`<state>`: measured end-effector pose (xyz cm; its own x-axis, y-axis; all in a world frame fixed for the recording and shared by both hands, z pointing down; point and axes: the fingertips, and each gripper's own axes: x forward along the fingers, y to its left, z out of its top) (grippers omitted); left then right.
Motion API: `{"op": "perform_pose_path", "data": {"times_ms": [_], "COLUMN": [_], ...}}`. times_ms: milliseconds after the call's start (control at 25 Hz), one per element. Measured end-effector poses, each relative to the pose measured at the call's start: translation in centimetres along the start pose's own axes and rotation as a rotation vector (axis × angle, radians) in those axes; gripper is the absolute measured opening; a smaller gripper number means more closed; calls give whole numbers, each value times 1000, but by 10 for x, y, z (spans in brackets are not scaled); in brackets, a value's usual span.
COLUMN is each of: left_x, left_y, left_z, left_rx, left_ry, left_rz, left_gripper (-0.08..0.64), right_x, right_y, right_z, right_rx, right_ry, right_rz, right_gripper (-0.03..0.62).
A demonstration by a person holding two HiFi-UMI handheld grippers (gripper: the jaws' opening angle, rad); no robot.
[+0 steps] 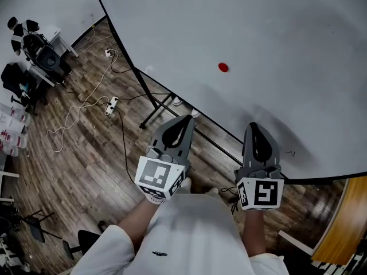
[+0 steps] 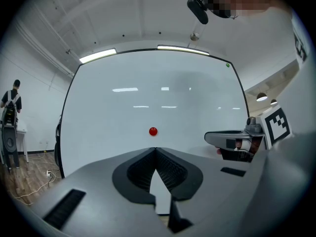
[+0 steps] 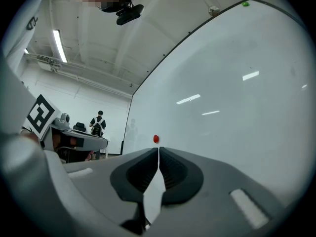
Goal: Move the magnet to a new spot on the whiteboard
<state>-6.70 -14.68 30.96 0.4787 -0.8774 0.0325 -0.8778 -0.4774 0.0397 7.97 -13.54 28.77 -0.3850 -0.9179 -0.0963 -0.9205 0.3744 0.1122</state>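
A small round red magnet sticks on the large whiteboard, well ahead of both grippers. My left gripper is shut with nothing in it, its tips near the board's lower edge. The right gripper is shut too and empty, a little below and right of the magnet. In the left gripper view the magnet shows just above the closed tips. The right gripper view has the magnet right over its closed tips.
The whiteboard stands on a black frame over a wooden floor. Cables and a power strip lie on the floor to the left. Chairs and equipment stand at the far left. A person stands far off.
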Motion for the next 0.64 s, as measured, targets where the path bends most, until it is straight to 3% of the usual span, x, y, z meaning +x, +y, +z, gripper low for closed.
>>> {"op": "perform_pose_path", "data": {"times_ms": [640], "left_x": [5], "left_y": [-4], "left_z": [-6], "left_rx": [-13], "left_ry": [11], "left_rz": [-2], "left_gripper": [6], "right_x": [1], "right_y": [-7], "right_z": [-7], "right_rx": [5], "right_ry": [8], "right_rz": [-1], "right_gripper": [11]}}
